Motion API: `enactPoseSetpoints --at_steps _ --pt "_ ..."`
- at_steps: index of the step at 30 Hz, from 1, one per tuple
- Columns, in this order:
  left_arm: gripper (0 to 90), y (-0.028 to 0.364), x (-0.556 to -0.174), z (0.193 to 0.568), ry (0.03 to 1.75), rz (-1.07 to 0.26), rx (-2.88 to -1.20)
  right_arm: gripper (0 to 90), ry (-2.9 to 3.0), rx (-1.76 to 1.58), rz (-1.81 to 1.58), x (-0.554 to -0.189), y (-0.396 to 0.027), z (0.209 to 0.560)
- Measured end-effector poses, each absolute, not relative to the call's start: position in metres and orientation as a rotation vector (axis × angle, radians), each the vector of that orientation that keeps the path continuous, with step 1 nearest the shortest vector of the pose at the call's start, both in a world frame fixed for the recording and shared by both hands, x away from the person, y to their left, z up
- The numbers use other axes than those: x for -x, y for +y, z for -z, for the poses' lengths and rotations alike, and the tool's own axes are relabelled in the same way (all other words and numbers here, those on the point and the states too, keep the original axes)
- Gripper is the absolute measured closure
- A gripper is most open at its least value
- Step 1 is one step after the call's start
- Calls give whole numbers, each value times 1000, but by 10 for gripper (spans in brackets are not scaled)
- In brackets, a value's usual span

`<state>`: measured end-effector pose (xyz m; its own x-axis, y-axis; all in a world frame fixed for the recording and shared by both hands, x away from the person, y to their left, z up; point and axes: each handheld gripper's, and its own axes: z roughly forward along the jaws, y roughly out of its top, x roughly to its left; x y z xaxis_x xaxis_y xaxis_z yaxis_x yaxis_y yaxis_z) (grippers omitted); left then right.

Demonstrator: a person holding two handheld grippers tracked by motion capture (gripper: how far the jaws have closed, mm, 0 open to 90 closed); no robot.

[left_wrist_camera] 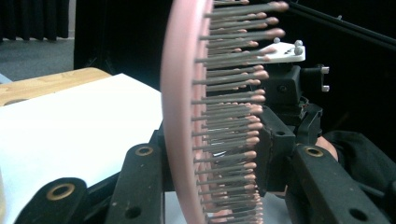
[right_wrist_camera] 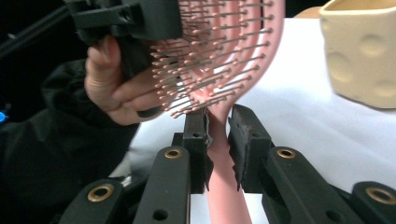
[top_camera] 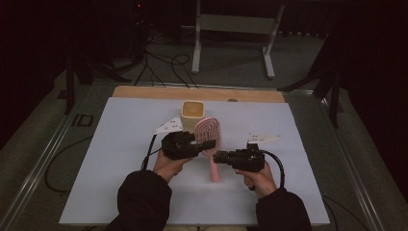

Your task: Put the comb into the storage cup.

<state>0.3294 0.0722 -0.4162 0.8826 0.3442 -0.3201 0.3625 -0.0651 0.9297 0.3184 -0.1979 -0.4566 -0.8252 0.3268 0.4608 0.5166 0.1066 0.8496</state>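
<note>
- Pink plastic paddle hairbrush with grey pink-tipped bristles (top_camera: pixel 210 136) is held up off the white paper-covered surface (top_camera: pixel 120 159), just in front of the cream square dimpled cup (top_camera: pixel 193 109) — head toward the cup, handle toward the person.
- Right gripper (top_camera: pixel 217 157) is pinching the brush at the neck, on the handle side away from the cup; in the right gripper view both pads press on the pink stem (right_wrist_camera: pixel 219 135).
- Left gripper (top_camera: pixel 210 143) is clamped across the brush head (left_wrist_camera: pixel 182 116), nearer the cup than the right one — one jaw on the smooth back, the other in among the bristles (left_wrist_camera: pixel 233 112).
- Risk: the bristle-side pad sits on springy pins, not a solid face — the head could likely twist or slide out if pulled.
- Risk: two grips close together on a thin neck; opposing pulls could bend or snap the stem.
- Risk: the cup stands just behind the head — swinging the brush toward it could knock it over.
- Risk: the bristles could be bent or splayed by hard squeezing.
</note>
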Motion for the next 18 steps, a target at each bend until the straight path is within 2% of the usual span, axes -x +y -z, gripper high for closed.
enactPoseSetpoints --at_steps 3,11,14,18 --pt "640 72 -330 415 594 -49 -1682 756 -2243 859 1816 -318 -199 455" --pt "641 76 -331 415 657 -115 -1673 441 -2681 926 1729 -305 -180 447" --pt "642 77 -330 413 669 -136 -1666 383 -2846 941 1681 -301 -171 447" --pt "641 80 -331 411 686 -142 -1649 236 -2969 955 1631 -298 -164 447"
